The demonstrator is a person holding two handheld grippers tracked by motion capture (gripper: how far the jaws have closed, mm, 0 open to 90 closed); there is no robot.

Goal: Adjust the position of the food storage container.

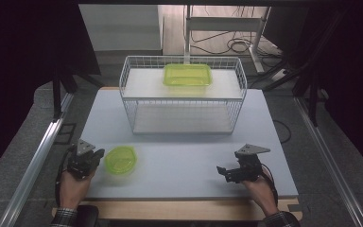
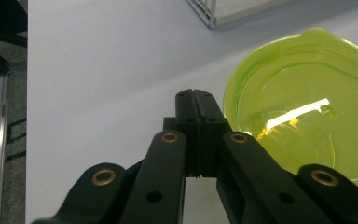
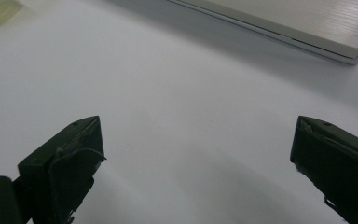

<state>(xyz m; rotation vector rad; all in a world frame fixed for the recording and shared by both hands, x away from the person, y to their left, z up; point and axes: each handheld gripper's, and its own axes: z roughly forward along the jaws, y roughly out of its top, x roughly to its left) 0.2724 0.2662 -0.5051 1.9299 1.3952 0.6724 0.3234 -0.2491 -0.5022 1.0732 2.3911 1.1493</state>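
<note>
No brand, label or writing can be read on anything in the scene. A white wire basket rack (image 1: 183,94) with two flat shelves stands at the far middle of the pale grey table top (image 1: 189,175), and on its upper shelf sits a translucent lime-green rectangular plastic container (image 1: 187,74); whether anything lies inside it cannot be told. Nearer the person, at the left of the table, a round translucent lime-green plastic lid (image 1: 120,160) lies flat on the surface, apart from the rack. The left gripper (image 1: 96,154) rests just beside the lid's left edge; in the left gripper view its two black jaws are pressed together with nothing between them, and the lid (image 2: 303,126) lies just to the right of the closed tips, near them but not clamped. The right gripper (image 1: 223,171) sits low over bare table at the right, well apart from the lid, its jaws spread wide and holding nothing in the right gripper view, where the rack's lower shelf edge (image 3: 307,28) crosses the top.
</note>
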